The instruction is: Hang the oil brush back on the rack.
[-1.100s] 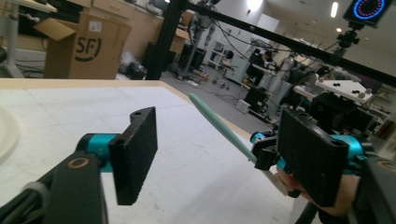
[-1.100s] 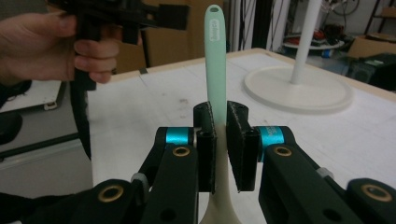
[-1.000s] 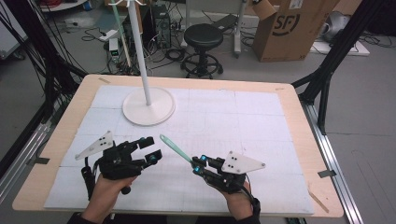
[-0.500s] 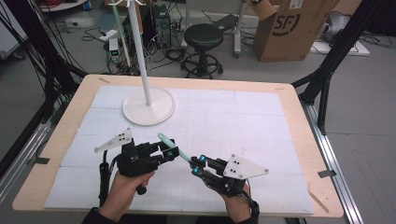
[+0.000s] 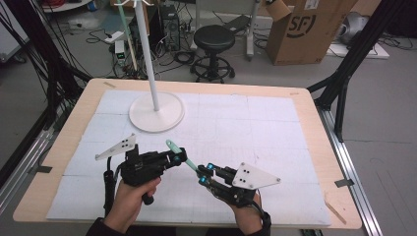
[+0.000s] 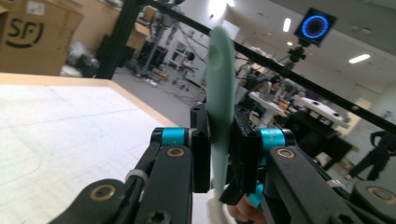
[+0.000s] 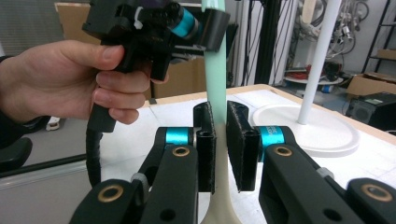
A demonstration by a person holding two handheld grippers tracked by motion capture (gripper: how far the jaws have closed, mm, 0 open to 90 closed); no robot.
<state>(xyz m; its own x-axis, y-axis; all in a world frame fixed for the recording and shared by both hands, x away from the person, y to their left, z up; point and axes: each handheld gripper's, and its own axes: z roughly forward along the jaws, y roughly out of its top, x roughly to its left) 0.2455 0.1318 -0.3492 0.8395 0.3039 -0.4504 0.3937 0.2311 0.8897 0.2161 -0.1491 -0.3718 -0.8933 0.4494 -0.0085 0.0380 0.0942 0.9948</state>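
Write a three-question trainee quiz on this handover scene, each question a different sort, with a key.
1. True or false: both the left gripper and the right gripper have their jaws on the mint-green stick.
2. What stands on the white round base? A) a white pole B) a cup C) a lamp
3. Fill in: in the high view, the cardboard box stands on the ____ beyond the table.

Key: 1 true; 2 A; 3 floor.
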